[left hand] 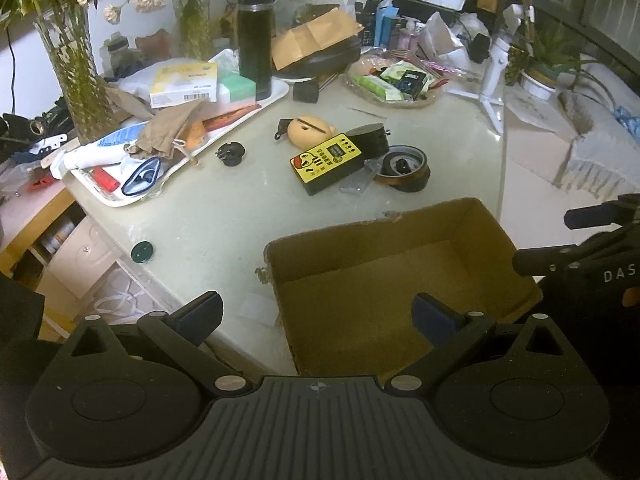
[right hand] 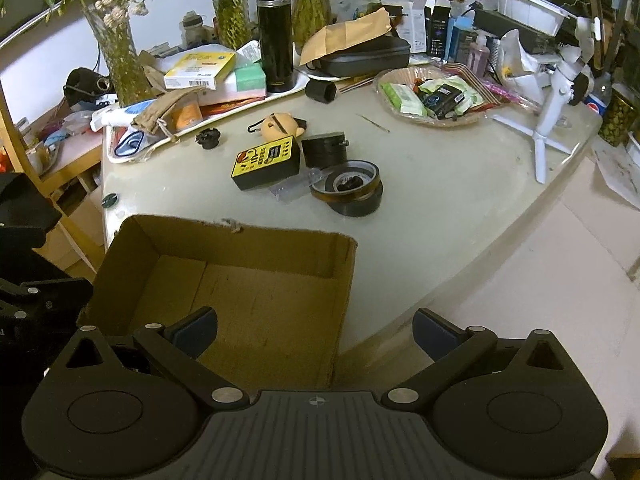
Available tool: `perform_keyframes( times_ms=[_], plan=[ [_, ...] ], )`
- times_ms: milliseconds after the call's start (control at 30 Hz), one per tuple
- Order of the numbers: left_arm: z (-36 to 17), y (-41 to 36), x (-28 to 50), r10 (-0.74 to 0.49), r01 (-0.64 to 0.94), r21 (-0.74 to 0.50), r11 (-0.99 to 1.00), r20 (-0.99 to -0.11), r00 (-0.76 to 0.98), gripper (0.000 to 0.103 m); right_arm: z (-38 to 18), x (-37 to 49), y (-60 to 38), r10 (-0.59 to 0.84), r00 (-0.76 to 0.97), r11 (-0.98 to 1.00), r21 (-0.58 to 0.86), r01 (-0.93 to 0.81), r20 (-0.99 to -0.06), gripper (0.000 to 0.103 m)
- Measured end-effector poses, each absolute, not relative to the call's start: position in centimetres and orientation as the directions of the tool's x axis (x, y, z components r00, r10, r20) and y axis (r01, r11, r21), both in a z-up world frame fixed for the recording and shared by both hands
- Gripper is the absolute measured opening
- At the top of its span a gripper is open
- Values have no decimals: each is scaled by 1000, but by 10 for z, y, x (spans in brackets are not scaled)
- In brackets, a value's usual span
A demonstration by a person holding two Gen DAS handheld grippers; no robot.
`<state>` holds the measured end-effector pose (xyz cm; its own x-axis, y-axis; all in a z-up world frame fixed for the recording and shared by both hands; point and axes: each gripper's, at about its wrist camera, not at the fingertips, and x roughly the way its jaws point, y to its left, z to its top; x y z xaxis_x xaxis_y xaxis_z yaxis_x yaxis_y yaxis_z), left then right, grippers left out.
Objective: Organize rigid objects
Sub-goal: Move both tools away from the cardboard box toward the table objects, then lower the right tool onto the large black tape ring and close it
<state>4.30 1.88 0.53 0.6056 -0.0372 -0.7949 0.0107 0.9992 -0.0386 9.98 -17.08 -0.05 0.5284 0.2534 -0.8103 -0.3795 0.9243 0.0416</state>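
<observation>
An empty open cardboard box (left hand: 400, 276) (right hand: 224, 280) sits at the table's near edge. Beyond it lie a black box with a yellow label (left hand: 326, 162) (right hand: 266, 162), stacked tape rolls (left hand: 404, 168) (right hand: 348, 188), a black cylinder (left hand: 370, 140) (right hand: 324, 148), a tan toy head (left hand: 310, 130) (right hand: 280, 122), a clear plastic piece (left hand: 358, 180) (right hand: 292, 190) and a black knob (left hand: 230, 153) (right hand: 208, 137). My left gripper (left hand: 318, 316) is open and empty above the box's near left corner. My right gripper (right hand: 316, 330) is open and empty above the box's near right edge; it also shows in the left wrist view (left hand: 560, 236).
A white tray (left hand: 224, 124) (right hand: 280, 94) at the back left holds boxes, a cloth pouch and a black flask (left hand: 255, 36) (right hand: 275, 32). A wicker basket (left hand: 394, 82) (right hand: 432, 94), a white tripod (left hand: 494, 76) (right hand: 556, 92), glass vases and a small dark green cap (left hand: 142, 252) stand around.
</observation>
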Motion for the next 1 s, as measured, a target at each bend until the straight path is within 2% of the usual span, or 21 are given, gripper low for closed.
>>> perform_keyframes(
  times_ms=[333, 800, 1000],
  plan=[
    [5, 39, 65, -98, -7, -131, 991, -775, 625, 103, -2, 128, -177, 226, 565, 930, 4, -367, -793, 103],
    [6, 48, 99, -37, 7, -44, 999, -733, 680, 103, -7, 163, -179, 254, 569, 910, -6, -415, -782, 103],
    [-2, 58, 113, -57, -2, -80, 997, -720, 691, 103, -6, 181, -178, 273, 574, 899, -9, -439, -772, 103]
  ],
)
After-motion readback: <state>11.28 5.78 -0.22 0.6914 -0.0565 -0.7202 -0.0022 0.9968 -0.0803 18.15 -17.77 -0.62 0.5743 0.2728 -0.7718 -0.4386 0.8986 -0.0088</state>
